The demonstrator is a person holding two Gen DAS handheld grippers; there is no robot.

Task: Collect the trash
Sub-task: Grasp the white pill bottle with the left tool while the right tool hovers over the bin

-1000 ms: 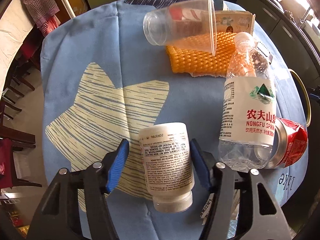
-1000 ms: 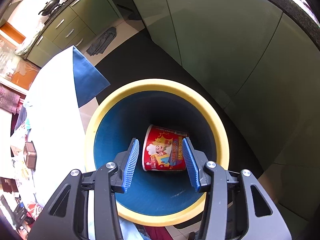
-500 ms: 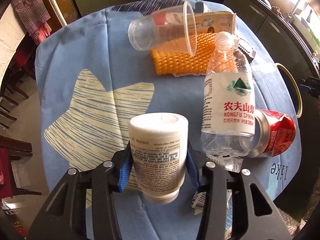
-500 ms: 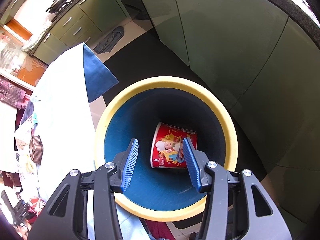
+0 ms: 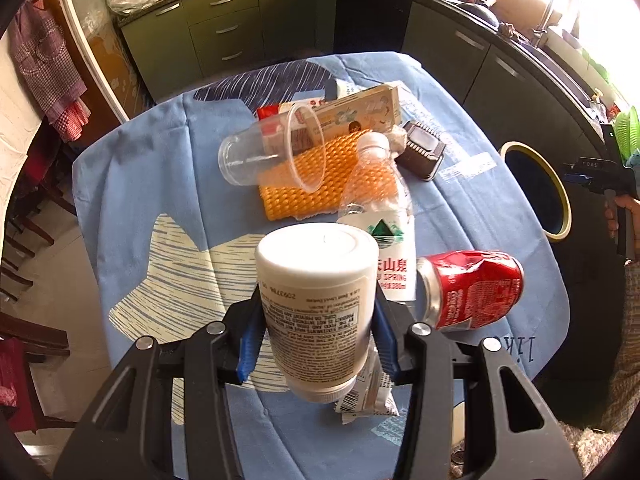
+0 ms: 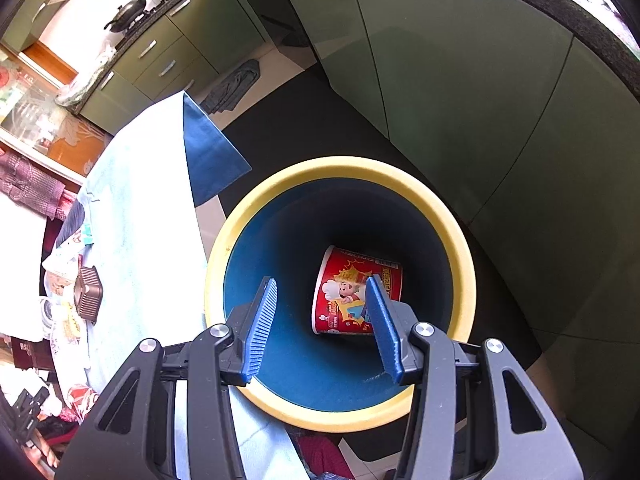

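Gripping a white plastic bottle between its blue pads, the left gripper is holding it clear above the blue tablecloth. Behind it are lying a water bottle, a crushed red can and a clear cup. The right gripper is hanging empty with its jaws spread over the yellow-rimmed bin, where a red noodle cup is sitting inside.
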